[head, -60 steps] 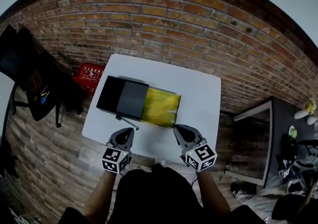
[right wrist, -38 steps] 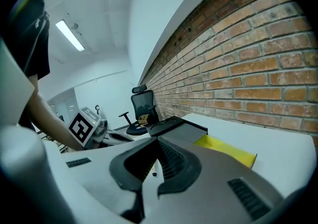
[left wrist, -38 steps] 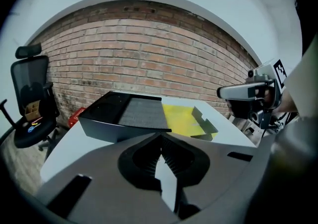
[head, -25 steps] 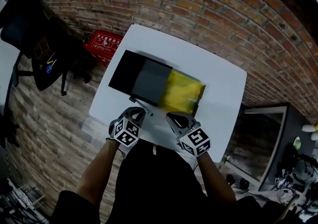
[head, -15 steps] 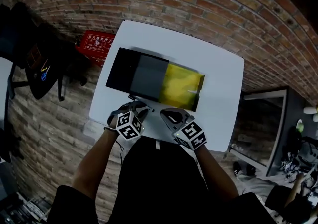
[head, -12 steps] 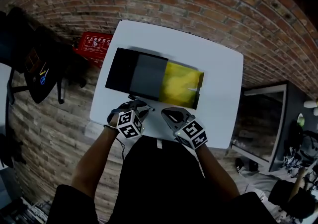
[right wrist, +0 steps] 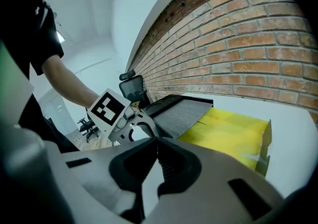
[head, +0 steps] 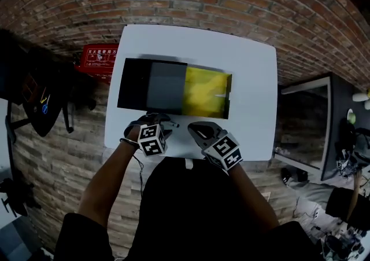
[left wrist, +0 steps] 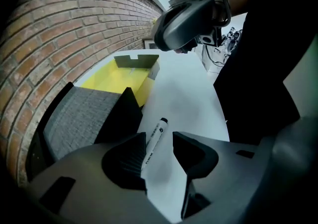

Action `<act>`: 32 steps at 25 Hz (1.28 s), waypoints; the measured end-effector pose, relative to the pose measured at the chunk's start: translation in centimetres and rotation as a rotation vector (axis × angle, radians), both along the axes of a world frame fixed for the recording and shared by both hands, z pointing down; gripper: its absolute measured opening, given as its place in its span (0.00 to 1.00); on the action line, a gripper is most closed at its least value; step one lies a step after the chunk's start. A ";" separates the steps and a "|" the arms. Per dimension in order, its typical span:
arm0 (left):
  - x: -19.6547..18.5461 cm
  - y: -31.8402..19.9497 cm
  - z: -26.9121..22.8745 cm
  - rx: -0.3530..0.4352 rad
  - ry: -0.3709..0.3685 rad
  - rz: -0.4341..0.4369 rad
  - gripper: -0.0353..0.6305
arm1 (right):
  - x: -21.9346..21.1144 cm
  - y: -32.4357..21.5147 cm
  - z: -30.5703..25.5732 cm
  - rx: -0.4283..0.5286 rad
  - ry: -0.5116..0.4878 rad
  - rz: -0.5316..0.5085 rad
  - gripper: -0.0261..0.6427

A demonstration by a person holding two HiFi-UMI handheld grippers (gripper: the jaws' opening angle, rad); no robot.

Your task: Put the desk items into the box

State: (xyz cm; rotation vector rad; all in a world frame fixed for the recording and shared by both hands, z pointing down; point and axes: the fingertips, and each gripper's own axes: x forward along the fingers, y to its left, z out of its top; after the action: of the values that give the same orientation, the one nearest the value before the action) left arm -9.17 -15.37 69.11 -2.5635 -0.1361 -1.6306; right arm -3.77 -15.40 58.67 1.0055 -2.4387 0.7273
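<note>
Task judged barely begun: marker (left wrist: 153, 140) is seen lying on table (head: 254, 74) just beside box (head: 205, 83), not yet boxed.

Left gripper (left wrist: 159, 143) — jaws opening, marker between them, not pinched.

Right gripper (right wrist: 156, 161) — jaws pressed together, nothing held.

Box lies open, yellow tray beside grey-lined lid (head: 165, 85). No item is made out inside.

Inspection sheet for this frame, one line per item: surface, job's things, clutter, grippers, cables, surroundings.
Surface: white table, against a brick wall.
Job's things: open box with a yellow inside, lying on the table; marker lying on the table beside the box, not yet in it.
Clutter: nothing seen.
Grippers: left gripper has its jaws opening, with the marker between them but not pressed; right gripper has its jaws together, empty, above the table.
Cables: a thin lead seems to hang by the left forearm.
Surroundings: red crate, black office chair, dark side table.
</note>
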 end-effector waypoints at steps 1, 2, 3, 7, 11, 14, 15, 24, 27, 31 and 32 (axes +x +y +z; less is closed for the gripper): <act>0.0 0.0 0.2 -0.007 -0.003 0.006 0.30 | 0.1 0.0 0.0 -0.002 -0.001 0.010 0.07; 0.0 0.0 0.4 -0.011 -0.008 0.016 0.30 | 0.2 0.0 0.1 -0.003 -0.001 0.019 0.07; 0.0 0.0 0.6 -0.012 -0.015 0.027 0.30 | 0.3 0.1 0.1 -0.004 -0.002 0.026 0.07; -0.2 0.3 1.3 -0.029 -0.048 0.065 0.30 | 0.7 0.3 0.3 -0.010 -0.002 0.043 0.07; -0.3 0.2 1.7 -0.034 -0.070 0.073 0.30 | 0.9 0.4 0.2 -0.011 -0.001 0.039 0.07; -0.2 0.4 1.3 -0.050 -0.081 0.075 0.30 | 1.0 0.4 0.1 -0.010 -0.001 0.039 0.07; -0.2 0.4 1.3 -0.052 -0.085 0.075 0.30 | 1.1 0.4 0.1 -0.009 -0.002 0.040 0.07; -0.3 1.3 1.4 -0.087 -0.099 0.055 0.17 | 0.1 1.0 0.8 -0.025 0.005 0.008 0.07; -0.3 1.2 1.5 -0.094 -0.101 0.045 0.17 | -0.5 1.1 1.3 -0.031 0.015 -0.022 0.07; -0.3 1.2 1.1 -0.102 -0.091 0.033 0.17 | -0.9 1.1 1.4 -0.033 0.022 -0.044 0.07; -0.2 1.2 1.0 -0.105 -0.086 0.028 0.17 | -0.8 1.1 1.4 -0.033 0.019 -0.043 0.07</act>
State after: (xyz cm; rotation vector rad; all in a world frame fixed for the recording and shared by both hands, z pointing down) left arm -9.36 -14.20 70.06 -2.5542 -0.2708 -1.7691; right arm -4.62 -14.30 60.04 0.9403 -2.4168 0.7371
